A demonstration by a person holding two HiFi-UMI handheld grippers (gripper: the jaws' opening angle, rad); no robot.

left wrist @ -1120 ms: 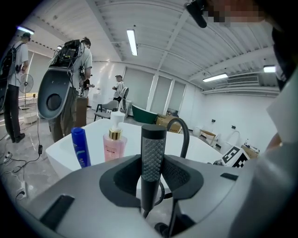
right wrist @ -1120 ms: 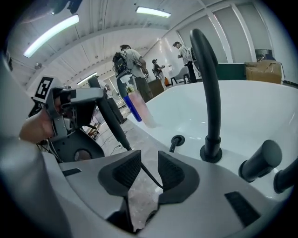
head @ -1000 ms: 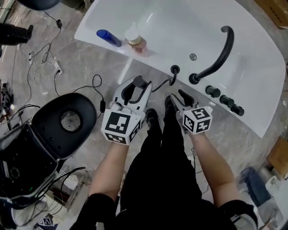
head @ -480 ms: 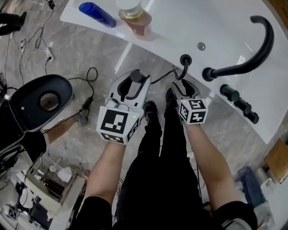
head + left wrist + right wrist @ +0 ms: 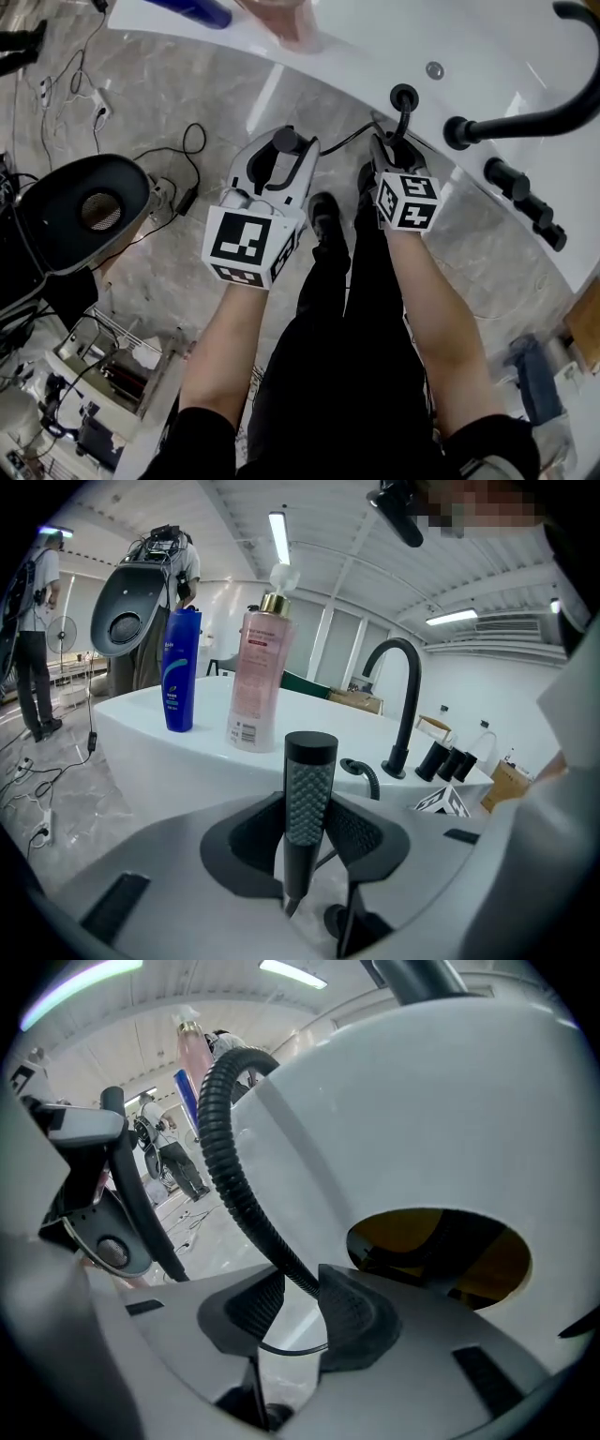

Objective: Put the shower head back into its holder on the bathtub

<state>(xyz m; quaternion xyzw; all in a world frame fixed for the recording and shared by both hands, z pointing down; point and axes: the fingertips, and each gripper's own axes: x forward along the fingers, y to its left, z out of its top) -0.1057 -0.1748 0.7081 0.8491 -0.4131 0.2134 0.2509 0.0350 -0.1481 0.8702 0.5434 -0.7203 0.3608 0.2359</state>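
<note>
We see a blue bottle (image 5: 181, 670) standing just beside a pink pump bottle (image 5: 259, 682), a curved black faucet (image 5: 401, 700) near dark knobs (image 5: 448, 759), and black cables (image 5: 185, 199) on the marbled floor (image 5: 164, 277).

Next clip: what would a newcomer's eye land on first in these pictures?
First the black shower head, held upright by the left hand-held gripper just outside the white bathtub. Then its ribbed black hose, arcing from the round holder on the tub rim down between the jaws of the right hand-held gripper, which have just been closing but do not pinch it yet.
</note>
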